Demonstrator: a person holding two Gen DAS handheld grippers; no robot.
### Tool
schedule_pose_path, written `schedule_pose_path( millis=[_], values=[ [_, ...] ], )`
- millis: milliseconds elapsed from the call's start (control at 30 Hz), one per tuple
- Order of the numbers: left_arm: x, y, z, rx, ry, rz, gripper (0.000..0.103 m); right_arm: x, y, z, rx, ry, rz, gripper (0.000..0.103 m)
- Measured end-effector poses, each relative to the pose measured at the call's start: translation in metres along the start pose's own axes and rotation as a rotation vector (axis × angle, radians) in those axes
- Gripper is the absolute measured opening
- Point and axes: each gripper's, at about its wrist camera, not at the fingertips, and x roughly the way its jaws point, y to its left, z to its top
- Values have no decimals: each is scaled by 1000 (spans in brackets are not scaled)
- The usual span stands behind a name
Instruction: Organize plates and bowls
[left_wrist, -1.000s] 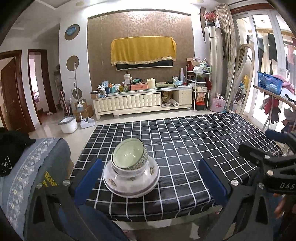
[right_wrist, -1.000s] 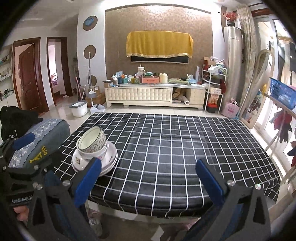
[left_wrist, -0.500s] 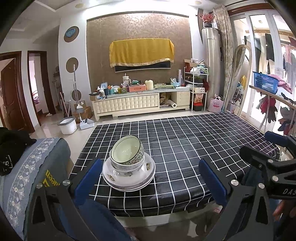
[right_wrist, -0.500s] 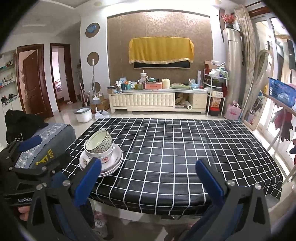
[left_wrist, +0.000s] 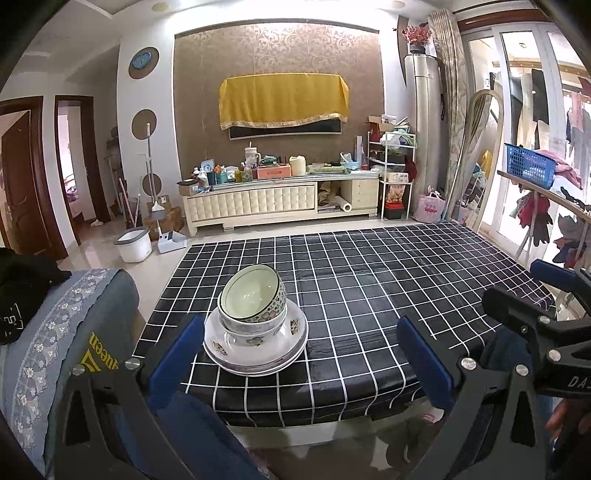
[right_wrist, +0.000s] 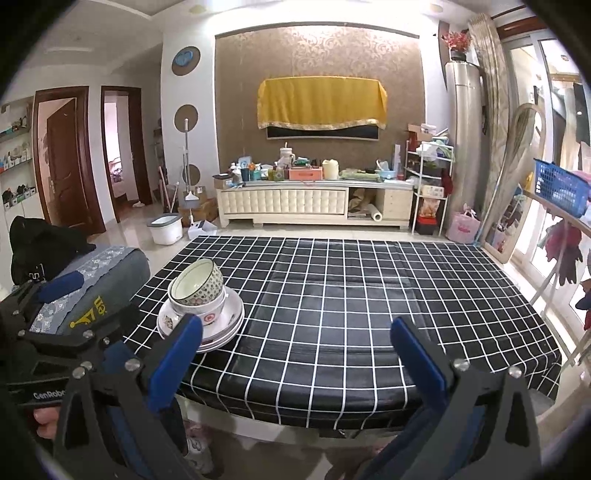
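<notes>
A stack of white plates (left_wrist: 255, 354) (right_wrist: 227, 326) rests near the front left corner of the black checked table (left_wrist: 388, 295) (right_wrist: 351, 295). Two bowls are nested on it: a white bowl (left_wrist: 255, 334) below and a green-patterned bowl (left_wrist: 253, 295) (right_wrist: 199, 282) tilted on top. My left gripper (left_wrist: 299, 354) hangs open before the table's front edge, its left finger just left of the stack, with nothing between the fingers. My right gripper (right_wrist: 295, 354) is open too, held off the front edge with empty jaws. The right gripper also shows at the far right of the left wrist view.
A grey-blue cushioned seat (left_wrist: 66, 332) with black clothing on it stands left of the table. A TV cabinet (left_wrist: 280, 203) crowded with items runs along the far wall. A white bucket (left_wrist: 133, 243) sits on the floor. A drying rack with a blue basket (left_wrist: 530, 170) is at right.
Both grippers have pulled back and up from the table, so the stack and table look farther away. The dishes have not moved. Both grippers stay open.
</notes>
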Motion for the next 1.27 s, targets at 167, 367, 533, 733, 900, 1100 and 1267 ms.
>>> schedule_pose_path(
  millis=[167,367,533,733,900,1100,1267],
  values=[
    [-4,-1,1,2,-7,-7,103,-1,2,0,-13,-7,-16,103],
    [-7,0,1,3,-11,-13,103,-4,1,-2,-4,-18,1,103],
    [-6,2,1,-2,-7,-18,103,-1,0,-1,-7,-5,-8,103],
    [-7,5,-1,-6,0,-46,103,-1,3,-2,-17,0,-17,103],
    [-8,6,0,-12,5,-47,103,-3,2,-1,-19,3,-18,103],
    [-8,3,0,-6,11,-42,103,-3,1,-3,-16,8,-21,103],
    [-7,3,-1,-8,15,-44,103,-4,1,-3,-18,12,-25,103]
  ],
)
